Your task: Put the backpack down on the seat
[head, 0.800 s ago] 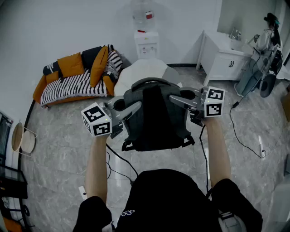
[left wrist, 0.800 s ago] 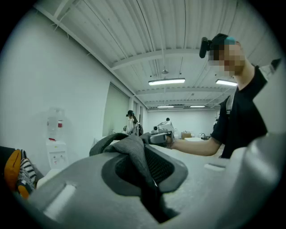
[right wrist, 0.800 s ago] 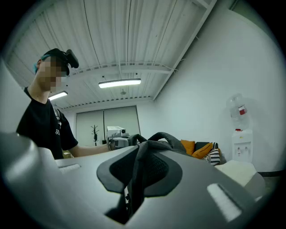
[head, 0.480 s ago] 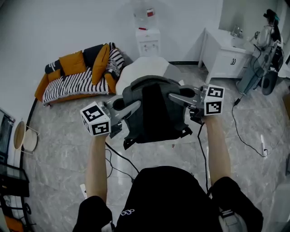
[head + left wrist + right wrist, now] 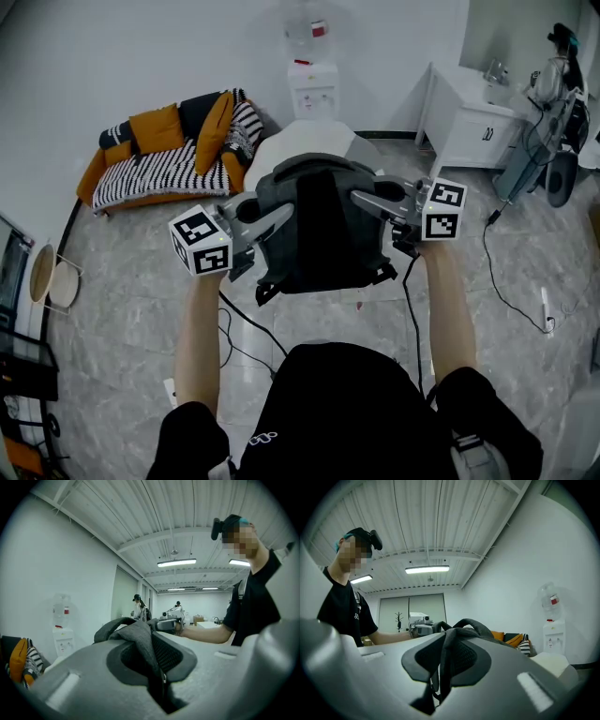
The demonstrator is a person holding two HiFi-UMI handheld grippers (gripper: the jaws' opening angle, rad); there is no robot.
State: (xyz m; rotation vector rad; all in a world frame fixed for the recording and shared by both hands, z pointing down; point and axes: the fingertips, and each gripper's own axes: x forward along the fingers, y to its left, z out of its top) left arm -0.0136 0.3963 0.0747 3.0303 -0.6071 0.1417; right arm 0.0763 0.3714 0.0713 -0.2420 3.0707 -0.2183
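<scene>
Backpack (image 5: 319,225) hangs in the air. Both the left gripper (image 5: 277,221) and the right gripper (image 5: 366,201) pinch it tight near its top. I think the white seat (image 5: 300,142) is just behind it.

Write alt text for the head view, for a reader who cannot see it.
Seen from above, a person holds a dark backpack up by its straps, the left gripper and right gripper each shut on one. Beyond it stand a white seat and a striped sofa with orange cushions.
</scene>
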